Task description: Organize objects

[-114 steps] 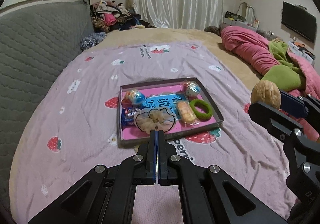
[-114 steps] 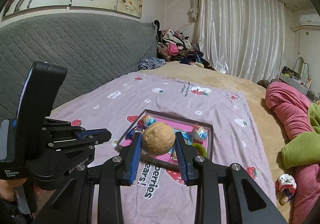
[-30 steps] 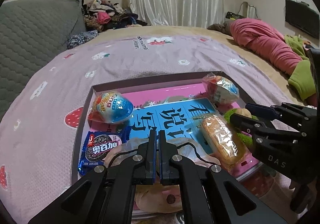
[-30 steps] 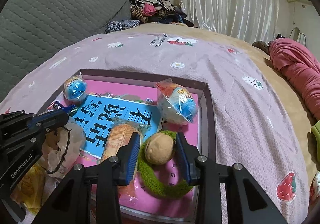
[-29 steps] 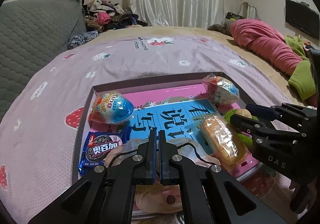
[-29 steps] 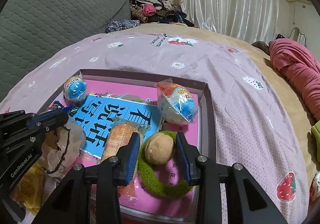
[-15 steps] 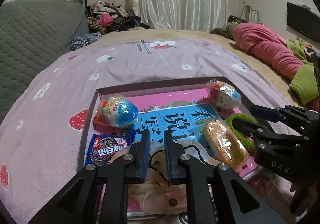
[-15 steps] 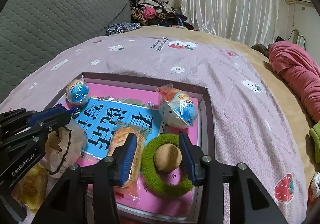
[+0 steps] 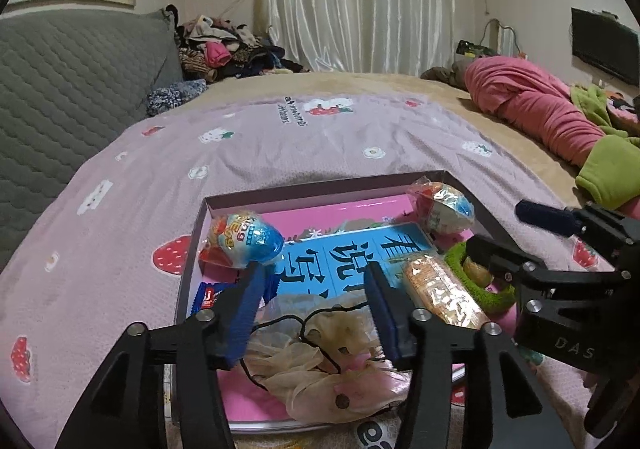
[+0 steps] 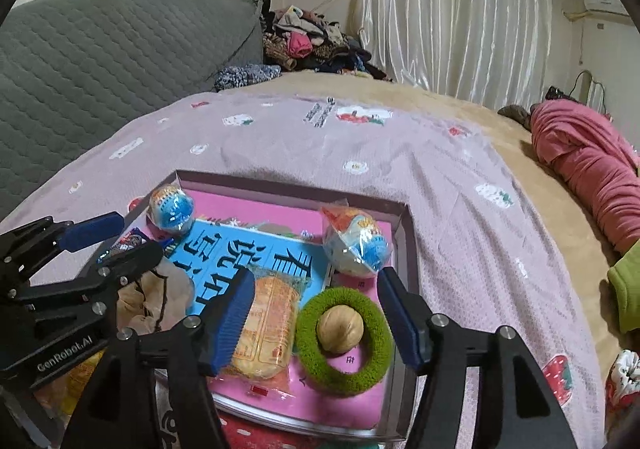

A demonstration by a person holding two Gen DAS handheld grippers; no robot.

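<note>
A shallow pink box (image 10: 411,233) lies on the bed. A walnut (image 10: 340,328) rests inside a green fuzzy ring (image 10: 344,341) in the box. My right gripper (image 10: 316,313) is open just above them, empty. My left gripper (image 9: 314,303) is open over a beige scrunchie with a black cord (image 9: 320,353) at the box's (image 9: 320,189) near edge. The box also holds a blue card (image 10: 244,249), an orange wrapped snack (image 10: 266,325), two wrapped toy eggs (image 10: 354,245) (image 10: 171,205) and a blue cookie packet (image 9: 208,295).
The box sits on a lilac strawberry-print blanket (image 9: 280,137). A grey quilted headboard (image 10: 100,49) is to the left. A pink and green duvet (image 9: 540,121) lies at the right. A clothes pile (image 10: 312,45) sits at the far end.
My right gripper let go of the walnut inside the green ring and opened wide. My left gripper opened over the scrunchie. Both drew back slightly.
</note>
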